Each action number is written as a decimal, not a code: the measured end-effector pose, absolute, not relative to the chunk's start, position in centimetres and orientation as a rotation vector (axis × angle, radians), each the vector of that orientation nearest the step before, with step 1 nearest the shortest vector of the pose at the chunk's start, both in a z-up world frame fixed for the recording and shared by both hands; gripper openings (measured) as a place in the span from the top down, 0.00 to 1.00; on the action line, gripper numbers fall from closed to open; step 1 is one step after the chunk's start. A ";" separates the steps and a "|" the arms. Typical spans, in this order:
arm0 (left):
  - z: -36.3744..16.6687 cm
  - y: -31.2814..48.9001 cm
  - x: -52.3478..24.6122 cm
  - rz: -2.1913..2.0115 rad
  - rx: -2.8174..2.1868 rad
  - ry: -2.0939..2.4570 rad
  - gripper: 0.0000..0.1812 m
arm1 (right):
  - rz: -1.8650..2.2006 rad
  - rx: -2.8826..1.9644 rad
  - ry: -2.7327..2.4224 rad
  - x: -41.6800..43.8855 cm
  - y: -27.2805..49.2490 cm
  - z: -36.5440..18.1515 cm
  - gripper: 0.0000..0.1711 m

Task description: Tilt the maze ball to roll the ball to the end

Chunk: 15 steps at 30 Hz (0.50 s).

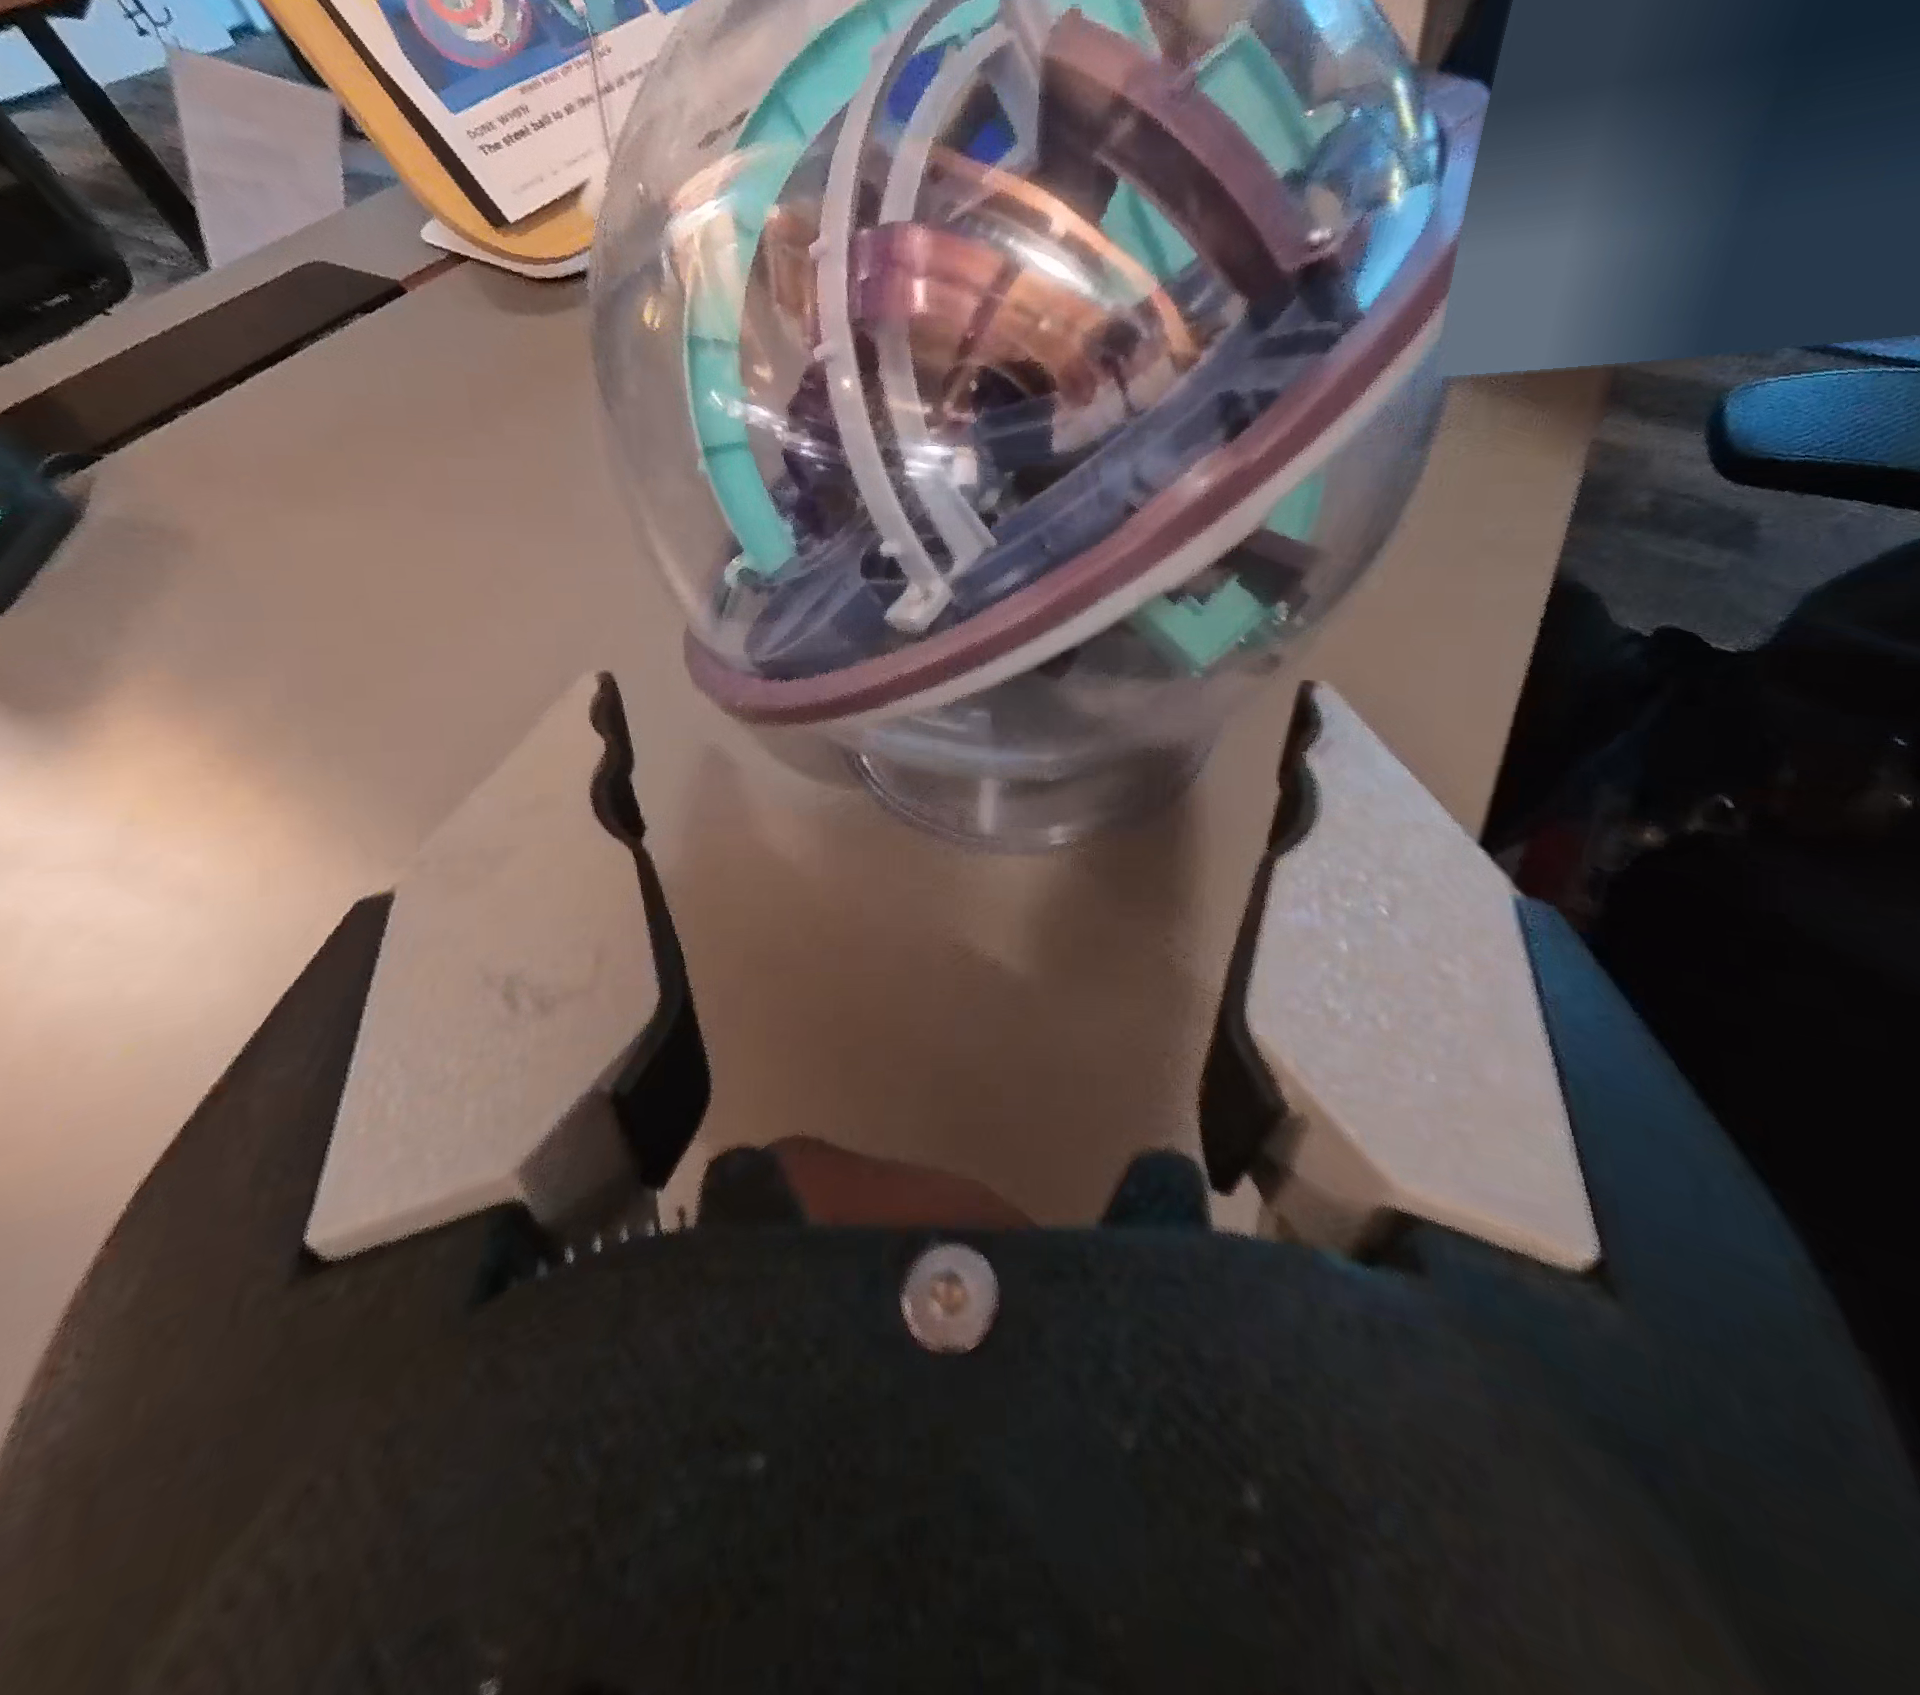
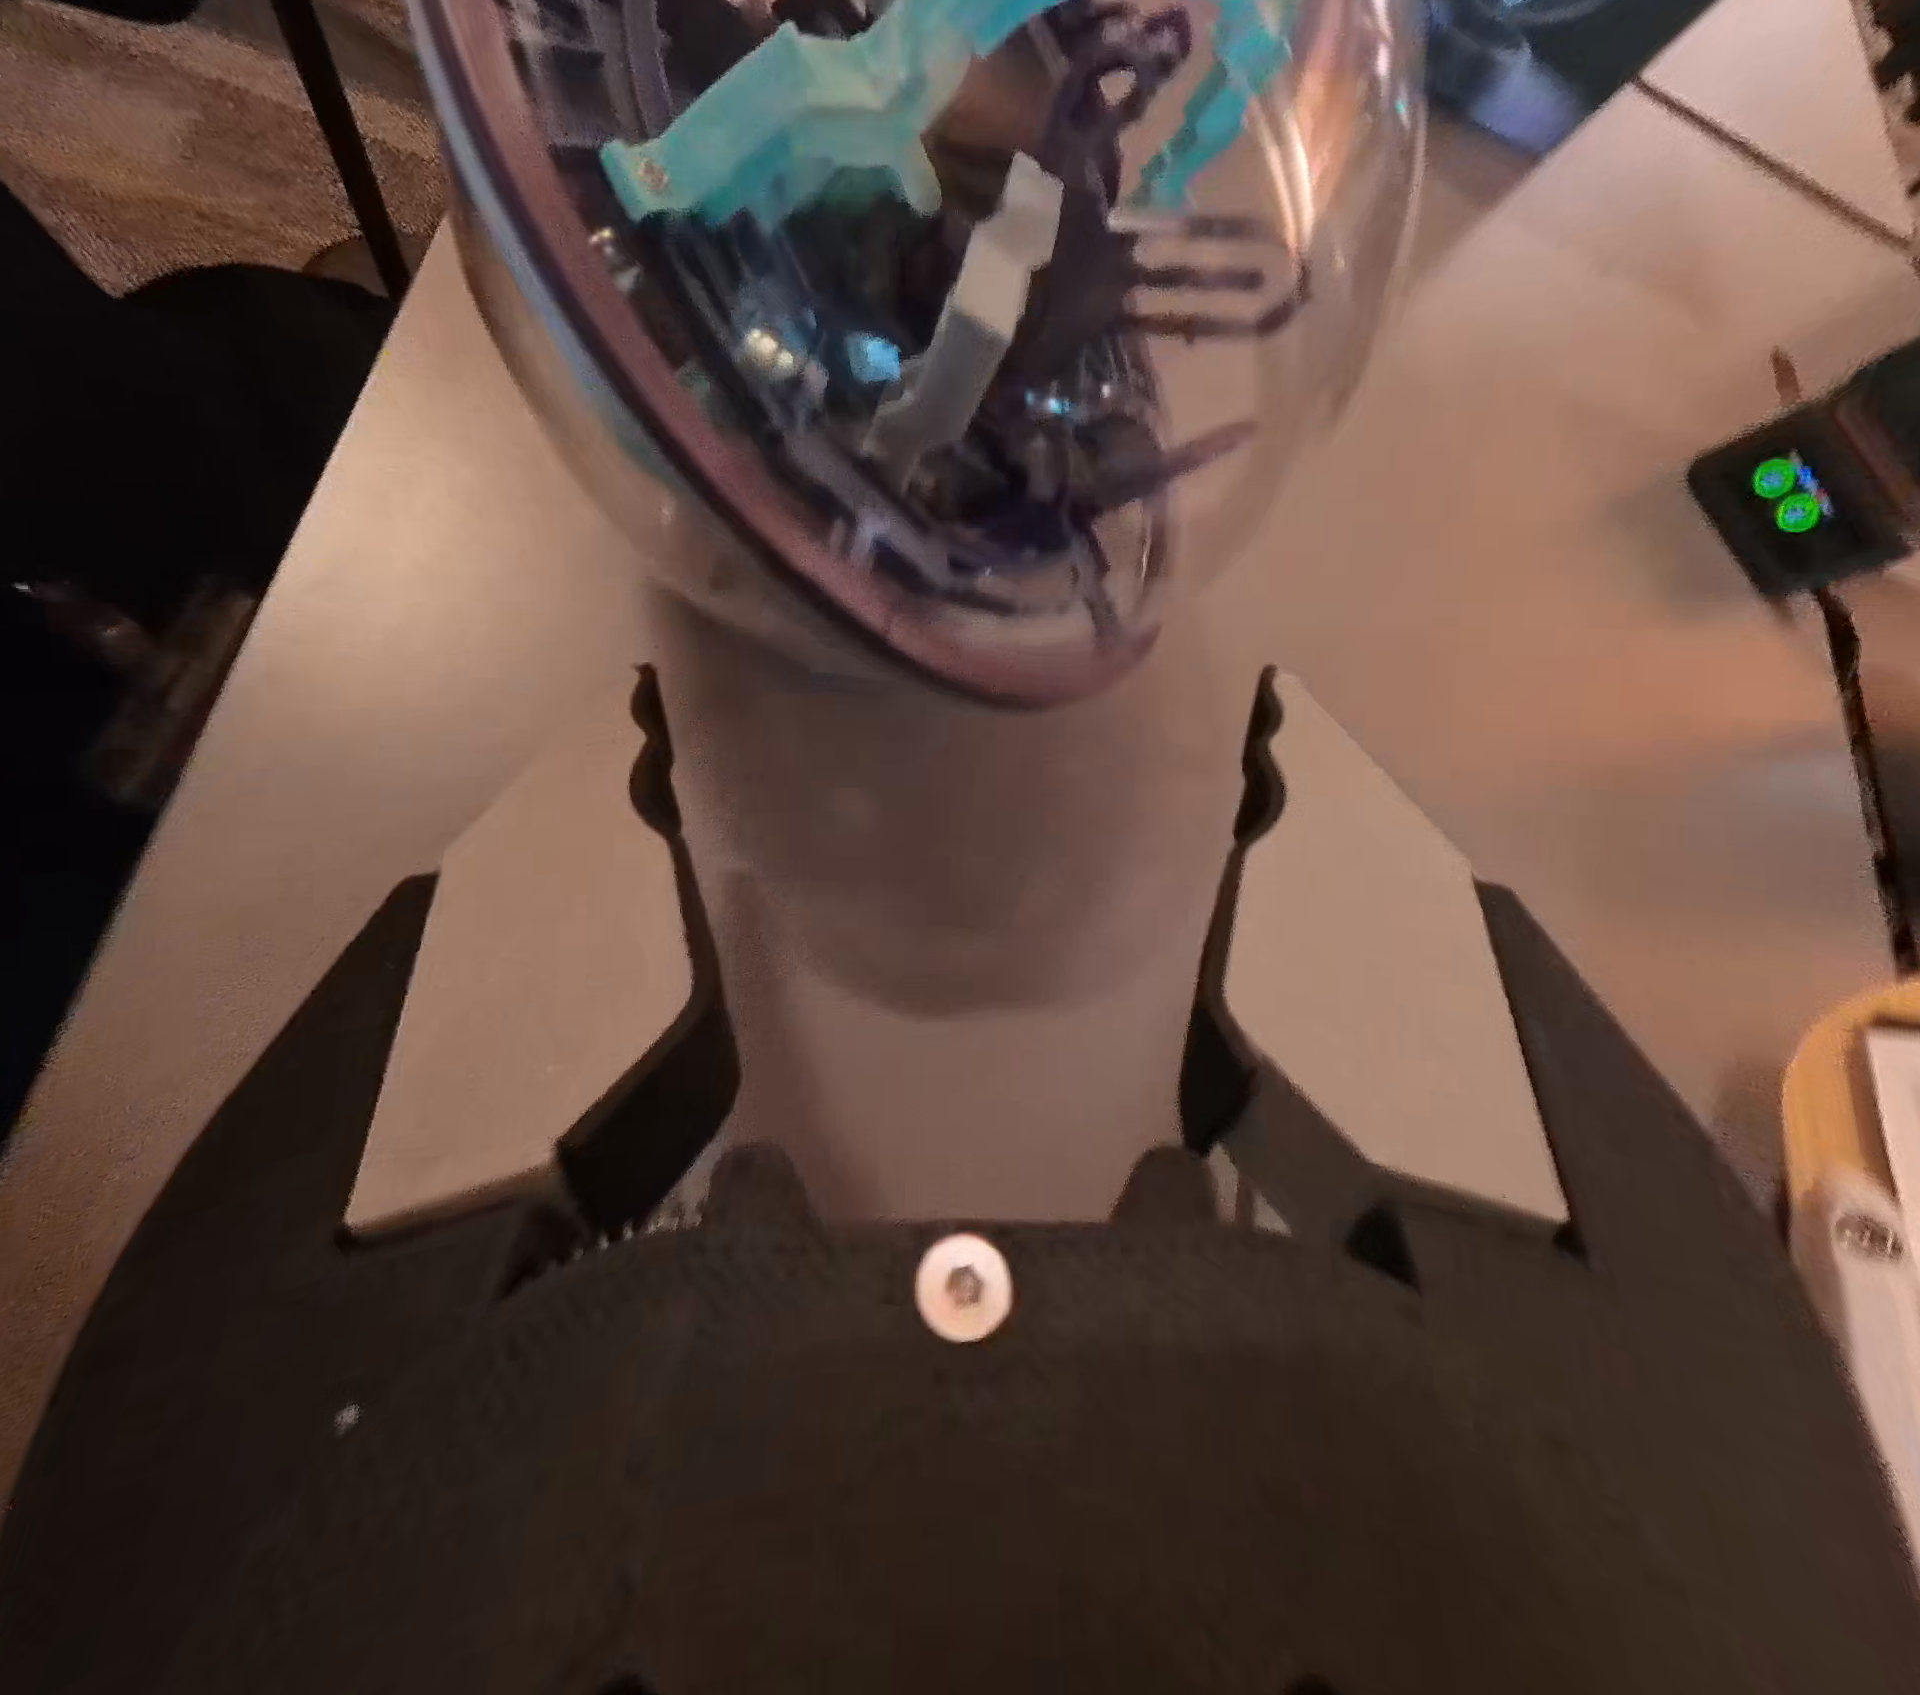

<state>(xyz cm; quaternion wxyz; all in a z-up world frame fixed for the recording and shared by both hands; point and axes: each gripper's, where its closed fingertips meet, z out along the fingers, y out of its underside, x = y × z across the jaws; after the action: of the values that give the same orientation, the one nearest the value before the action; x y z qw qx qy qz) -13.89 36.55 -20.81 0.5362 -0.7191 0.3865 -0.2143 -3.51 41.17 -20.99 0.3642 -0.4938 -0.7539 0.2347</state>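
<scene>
Clear plastic is what you must grip: the maze ball (image 1: 1013, 336) sits tilted on its clear stand (image 1: 977, 798) on the tan table (image 1: 312, 658), near the table's far edge from the left wrist view. Your left gripper (image 1: 951, 762) and right gripper (image 2: 951, 731) both have jaws spread apart and empty, fingertips short of the sphere. Close in from opposite sides, press evenly on the shell above the maroon seam (image 1: 1195, 575), then tilt slowly. You cannot pick out the small ball inside yet.
</scene>
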 end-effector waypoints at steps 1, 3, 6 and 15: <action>-20.8 36.8 -13.6 -0.511 -1.702 0.919 0.33 | 0.607 -1.240 -1.955 -4.3 41.1 -21.2 0.39; -20.9 37.1 -13.2 -0.529 -1.694 0.939 0.32 | 0.627 -1.224 -1.985 -5.5 40.8 -21.8 0.38; -20.9 37.2 -12.8 -0.532 -1.680 0.965 0.33 | 0.625 -1.244 -1.980 -6.2 41.1 -21.9 0.33; -18.0 38.0 -13.6 -0.449 -1.651 1.125 0.33 | 0.599 -1.278 -1.815 -7.2 41.6 -22.1 0.35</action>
<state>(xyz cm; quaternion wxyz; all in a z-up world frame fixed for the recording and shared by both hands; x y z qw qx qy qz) -13.64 37.98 -18.04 0.5202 -0.6886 0.4691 -0.1872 -7.22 41.63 -22.07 0.4088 -0.5071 -0.7206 0.2377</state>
